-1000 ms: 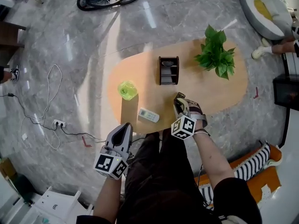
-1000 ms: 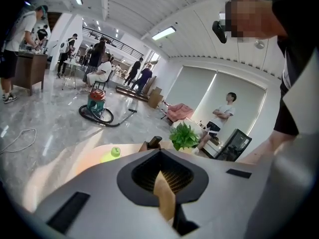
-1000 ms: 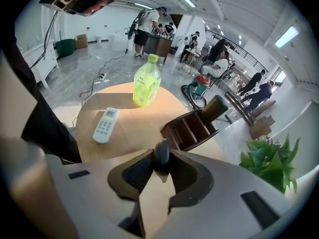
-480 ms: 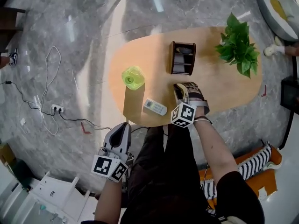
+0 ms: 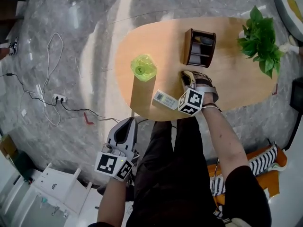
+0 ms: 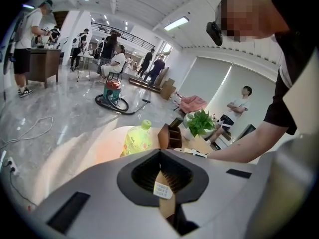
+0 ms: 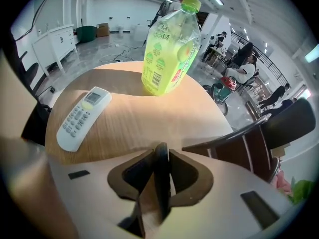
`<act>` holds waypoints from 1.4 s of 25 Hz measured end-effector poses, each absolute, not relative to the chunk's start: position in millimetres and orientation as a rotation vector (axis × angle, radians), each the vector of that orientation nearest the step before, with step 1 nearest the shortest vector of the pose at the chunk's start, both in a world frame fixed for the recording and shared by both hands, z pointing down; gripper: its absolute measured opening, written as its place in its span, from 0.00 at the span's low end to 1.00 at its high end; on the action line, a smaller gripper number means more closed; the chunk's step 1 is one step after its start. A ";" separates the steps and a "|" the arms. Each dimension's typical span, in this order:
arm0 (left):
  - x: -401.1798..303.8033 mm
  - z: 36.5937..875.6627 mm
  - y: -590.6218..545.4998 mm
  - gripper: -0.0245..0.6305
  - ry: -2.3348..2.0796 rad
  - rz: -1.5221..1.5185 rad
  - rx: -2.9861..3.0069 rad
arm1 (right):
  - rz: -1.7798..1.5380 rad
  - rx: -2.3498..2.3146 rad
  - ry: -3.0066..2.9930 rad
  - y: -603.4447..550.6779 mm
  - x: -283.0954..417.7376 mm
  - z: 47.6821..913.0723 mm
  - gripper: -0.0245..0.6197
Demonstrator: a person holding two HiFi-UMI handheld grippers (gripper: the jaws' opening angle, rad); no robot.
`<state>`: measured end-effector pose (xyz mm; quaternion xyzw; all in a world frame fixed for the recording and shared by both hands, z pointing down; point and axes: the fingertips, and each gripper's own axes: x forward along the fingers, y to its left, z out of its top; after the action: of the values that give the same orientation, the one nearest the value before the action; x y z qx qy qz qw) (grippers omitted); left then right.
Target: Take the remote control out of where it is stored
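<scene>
A white remote control [image 5: 164, 99] [image 7: 82, 117] lies flat near the front edge of the oval wooden table [image 5: 227, 89]. Behind it stands a dark wooden organizer [image 5: 200, 48] [image 7: 249, 143] with something grey in one compartment. My right gripper [image 5: 186, 74] [image 7: 160, 168] hovers over the table between the remote and the organizer. It is shut on a thin dark flat thing [image 7: 160, 153] seen edge-on, and I cannot tell what it is. My left gripper [image 5: 129, 123] [image 6: 162, 183] hangs shut and empty below the table edge, left of the person's legs.
A green drink bottle [image 5: 143, 67] [image 7: 167, 49] stands left of the organizer. A potted plant [image 5: 261, 39] sits at the table's right end. On the floor lie a power strip with cables [image 5: 59, 98] and a vacuum cleaner [image 6: 112, 96]. A white cabinet [image 5: 61, 193] stands bottom left.
The head view has shifted, so the table now sits further right and higher. Both grippers keep about the same places relative to the table, and neither grip has changed.
</scene>
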<state>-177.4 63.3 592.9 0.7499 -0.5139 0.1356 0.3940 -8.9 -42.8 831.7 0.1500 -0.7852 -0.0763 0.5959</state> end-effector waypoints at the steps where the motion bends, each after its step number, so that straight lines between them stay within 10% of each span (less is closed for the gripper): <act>1: -177.5 592.9 63.3 0.05 -1.299 0.338 1.899 | -0.173 0.351 -1.822 -42.3 -9.2 832.3 0.20; 35: -165.8 425.6 -17.8 0.04 -1.349 0.217 2.342 | 0.237 1.156 -2.176 -64.9 37.6 561.9 0.19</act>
<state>-165.8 -17.8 425.6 0.8438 -0.4862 0.0780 0.2134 37.6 -64.9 561.9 0.4412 -0.8308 0.0905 0.3269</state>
